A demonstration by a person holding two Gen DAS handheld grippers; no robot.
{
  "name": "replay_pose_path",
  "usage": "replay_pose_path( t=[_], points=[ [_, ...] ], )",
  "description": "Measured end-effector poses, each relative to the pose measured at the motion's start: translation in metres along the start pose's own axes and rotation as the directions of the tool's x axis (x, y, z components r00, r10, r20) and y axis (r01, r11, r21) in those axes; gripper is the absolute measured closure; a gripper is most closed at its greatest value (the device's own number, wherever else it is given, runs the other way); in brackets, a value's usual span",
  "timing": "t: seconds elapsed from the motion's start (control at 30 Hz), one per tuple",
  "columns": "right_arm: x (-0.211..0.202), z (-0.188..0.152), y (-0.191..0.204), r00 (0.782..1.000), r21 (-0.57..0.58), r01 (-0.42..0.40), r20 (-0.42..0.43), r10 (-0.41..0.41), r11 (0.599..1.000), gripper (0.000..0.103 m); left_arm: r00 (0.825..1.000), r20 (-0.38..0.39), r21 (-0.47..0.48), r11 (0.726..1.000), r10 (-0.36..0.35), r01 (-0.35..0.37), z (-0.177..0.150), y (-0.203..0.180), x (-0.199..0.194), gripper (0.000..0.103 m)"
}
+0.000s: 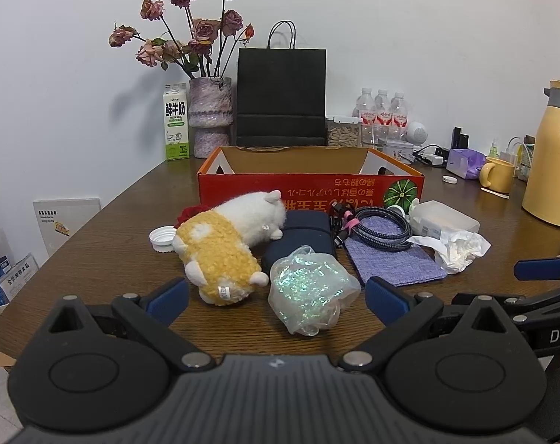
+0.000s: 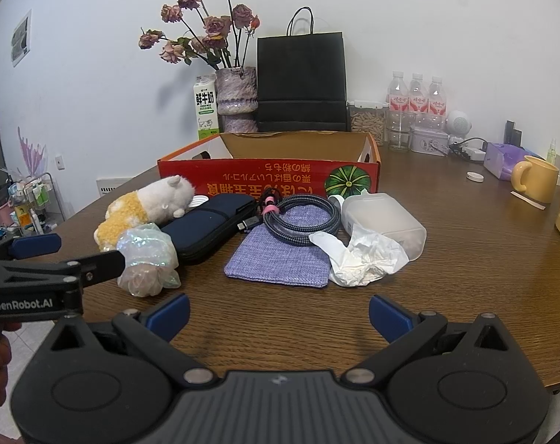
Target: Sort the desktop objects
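With both my left gripper (image 1: pixel 276 296) and right gripper (image 2: pixel 279 312) spread wide and empty, I should straddle the crinkly bag (image 1: pixel 311 288) squarely before squeezing.

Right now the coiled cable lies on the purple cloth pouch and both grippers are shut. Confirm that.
Not quite. The coiled cable does lie on the purple cloth pouch, but the left gripper and right gripper both stand wide open and hold nothing; each wrist view shows it.
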State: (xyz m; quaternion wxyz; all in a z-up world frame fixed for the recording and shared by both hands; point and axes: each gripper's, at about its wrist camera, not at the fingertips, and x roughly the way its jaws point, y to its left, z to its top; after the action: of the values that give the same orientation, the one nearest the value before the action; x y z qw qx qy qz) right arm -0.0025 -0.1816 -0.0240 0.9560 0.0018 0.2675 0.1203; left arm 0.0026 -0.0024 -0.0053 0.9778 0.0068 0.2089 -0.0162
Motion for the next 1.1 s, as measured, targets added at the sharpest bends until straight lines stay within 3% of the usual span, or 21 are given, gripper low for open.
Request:
replay_pose_path(
  t=[1.1],
  points=[
    [0.007,-0.002,-0.003,1.000,0.012,0.002,-0.017,-0.001,1.000,0.000,1.000,-0.009,0.031,0.999,-0.025,0.025,0.000,-0.003,0.011,0.000]
  ],
)
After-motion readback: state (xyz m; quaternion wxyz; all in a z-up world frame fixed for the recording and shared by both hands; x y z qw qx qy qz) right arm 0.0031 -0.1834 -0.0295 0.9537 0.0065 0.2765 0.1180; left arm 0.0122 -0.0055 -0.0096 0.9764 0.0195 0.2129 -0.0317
